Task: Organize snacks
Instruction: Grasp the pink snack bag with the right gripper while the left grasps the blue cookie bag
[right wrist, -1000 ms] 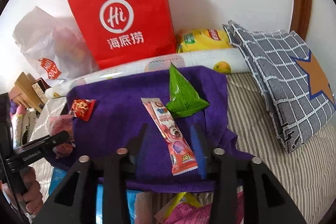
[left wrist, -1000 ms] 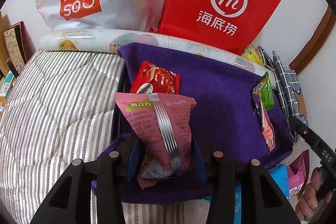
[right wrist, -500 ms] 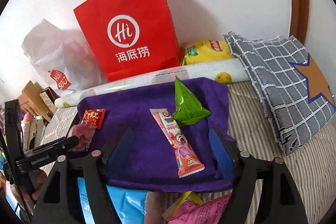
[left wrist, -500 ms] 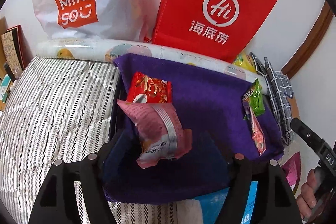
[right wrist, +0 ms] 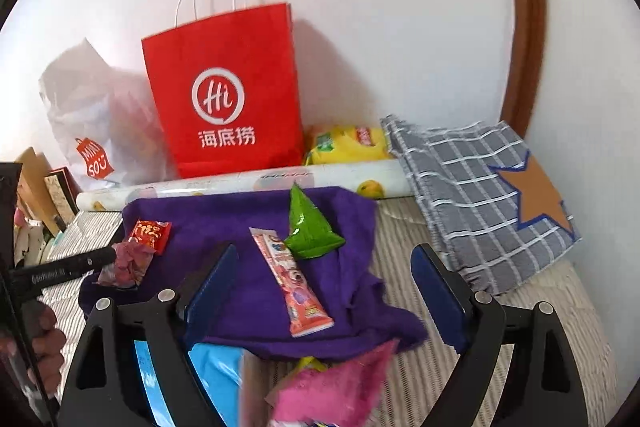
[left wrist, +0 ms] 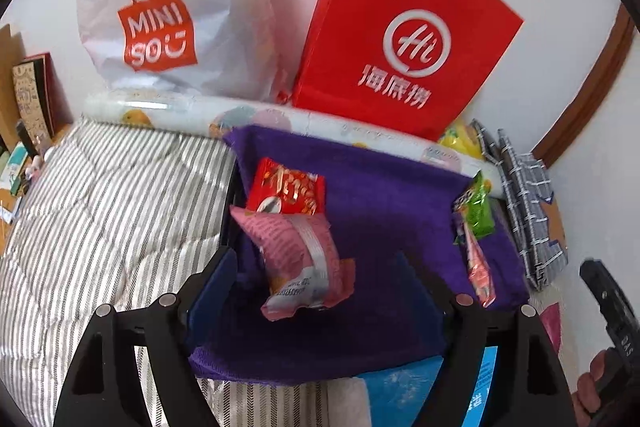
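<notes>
A purple towel [left wrist: 380,187] lies spread on the striped bedding. On its left side a pink snack packet [left wrist: 304,259] rests just below a red packet [left wrist: 286,191]. My left gripper [left wrist: 320,287] hangs over the pink packet with its jaws opening, the pads clear of it. On the towel's right side a long pink stick pack [right wrist: 292,283] lies beside a green triangular packet [right wrist: 310,227]. My right gripper [right wrist: 324,287] has its jaws opening too, with the stick pack lying loose between them. The left gripper's finger [right wrist: 64,267] shows at the left of the right wrist view.
A red paper bag [left wrist: 400,35] and a white shopping bag [left wrist: 168,19] lean on the wall behind a rolled printed mat [right wrist: 256,181]. A grey checked cloth [right wrist: 472,187] and a yellow packet [right wrist: 348,143] lie at the right. Blue [right wrist: 216,367] and pink [right wrist: 332,391] packets sit near me.
The left jaws opened and let go of the pink packet, which now lies flat on the towel. The right jaws spread wide around the stick pack and the right gripper drew back.
</notes>
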`<act>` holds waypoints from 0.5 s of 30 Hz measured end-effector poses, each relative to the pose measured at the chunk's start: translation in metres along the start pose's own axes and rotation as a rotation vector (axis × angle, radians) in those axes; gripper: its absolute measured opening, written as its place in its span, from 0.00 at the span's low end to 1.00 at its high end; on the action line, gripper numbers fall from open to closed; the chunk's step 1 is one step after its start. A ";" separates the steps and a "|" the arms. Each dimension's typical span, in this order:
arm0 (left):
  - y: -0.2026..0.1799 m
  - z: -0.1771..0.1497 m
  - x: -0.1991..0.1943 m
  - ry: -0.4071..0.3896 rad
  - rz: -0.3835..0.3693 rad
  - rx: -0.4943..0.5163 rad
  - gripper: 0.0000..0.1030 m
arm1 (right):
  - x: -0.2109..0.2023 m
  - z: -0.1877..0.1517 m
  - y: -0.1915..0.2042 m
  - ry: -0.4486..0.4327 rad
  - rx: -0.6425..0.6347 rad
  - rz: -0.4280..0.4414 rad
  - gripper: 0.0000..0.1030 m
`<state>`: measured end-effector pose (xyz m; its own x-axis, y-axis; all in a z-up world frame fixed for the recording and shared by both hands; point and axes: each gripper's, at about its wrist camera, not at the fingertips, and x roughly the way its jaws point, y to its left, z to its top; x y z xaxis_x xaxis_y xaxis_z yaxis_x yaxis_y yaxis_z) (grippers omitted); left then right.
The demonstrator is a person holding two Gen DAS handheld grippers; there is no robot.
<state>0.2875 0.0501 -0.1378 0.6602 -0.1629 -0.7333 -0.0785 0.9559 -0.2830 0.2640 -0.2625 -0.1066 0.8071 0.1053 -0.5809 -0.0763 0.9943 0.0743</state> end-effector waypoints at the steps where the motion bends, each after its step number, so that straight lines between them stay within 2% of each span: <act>1: -0.001 0.001 -0.002 -0.012 0.005 0.012 0.77 | -0.002 -0.003 -0.004 0.016 0.007 0.015 0.85; 4: -0.005 0.002 -0.008 -0.019 -0.013 0.041 0.77 | -0.004 -0.015 -0.018 0.090 0.032 0.026 0.85; 8: -0.006 0.002 -0.009 0.015 -0.070 0.033 0.77 | -0.004 -0.037 -0.022 0.152 0.032 0.021 0.85; 10: -0.007 0.001 -0.010 0.011 -0.074 0.029 0.77 | -0.002 -0.051 -0.020 0.190 0.034 0.031 0.82; 15: -0.008 0.000 -0.016 -0.004 -0.093 0.022 0.77 | 0.007 -0.073 -0.015 0.217 0.067 0.042 0.81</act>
<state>0.2774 0.0449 -0.1242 0.6668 -0.2501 -0.7020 -0.0005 0.9419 -0.3360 0.2283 -0.2751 -0.1715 0.6586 0.1550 -0.7363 -0.0626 0.9865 0.1516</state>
